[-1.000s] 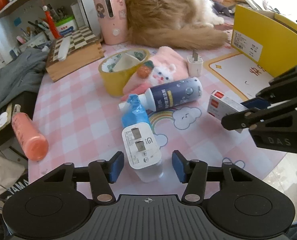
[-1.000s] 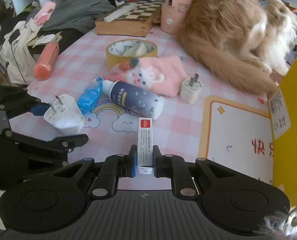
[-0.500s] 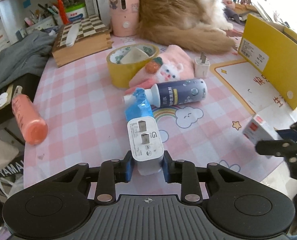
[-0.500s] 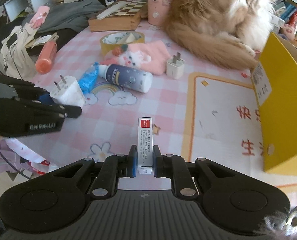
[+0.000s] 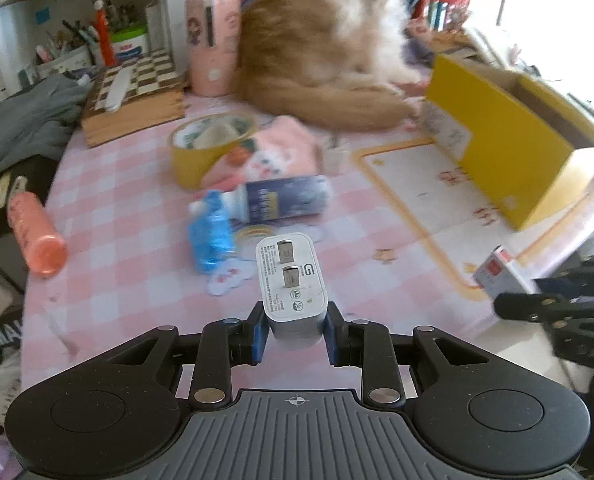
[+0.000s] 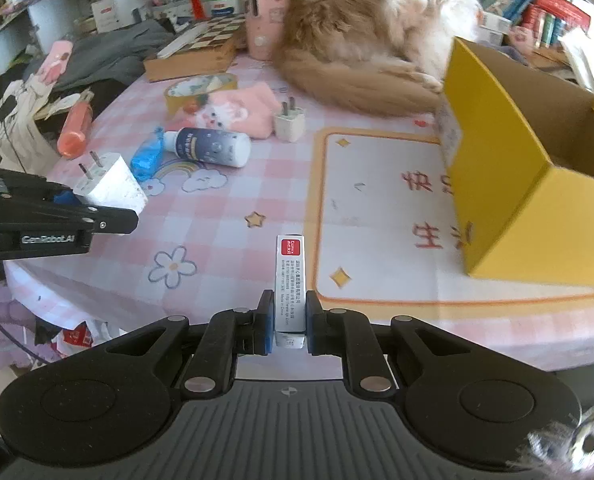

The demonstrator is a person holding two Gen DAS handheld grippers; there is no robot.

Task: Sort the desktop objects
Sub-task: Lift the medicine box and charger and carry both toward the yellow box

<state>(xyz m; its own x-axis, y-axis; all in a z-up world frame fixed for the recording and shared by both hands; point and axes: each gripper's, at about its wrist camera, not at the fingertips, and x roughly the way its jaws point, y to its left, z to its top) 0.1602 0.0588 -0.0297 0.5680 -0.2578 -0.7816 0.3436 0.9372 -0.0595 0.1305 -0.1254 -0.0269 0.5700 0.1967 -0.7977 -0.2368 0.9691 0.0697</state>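
Observation:
My left gripper (image 5: 295, 330) is shut on a white wall charger (image 5: 291, 280), lifted above the pink checked table; it also shows in the right wrist view (image 6: 109, 184). My right gripper (image 6: 290, 322) is shut on a small white box with a red label (image 6: 290, 276), held above the table's near edge; the box shows in the left wrist view (image 5: 497, 270). An open yellow cardboard box (image 6: 509, 172) stands at the right.
On the table lie a dark blue bottle (image 6: 213, 146), a blue wrapper (image 6: 147, 156), a pink plush pouch (image 6: 237, 114), a yellow tape roll (image 6: 199, 86), a small white plug (image 6: 289, 122) and an orange tube (image 6: 75, 130). An orange cat (image 6: 369, 36) lies at the back.
My left gripper closed on the white charger and lifted it off the table. My right gripper, holding the small box, pulled back and rose; the yellow box now looms closer on its right.

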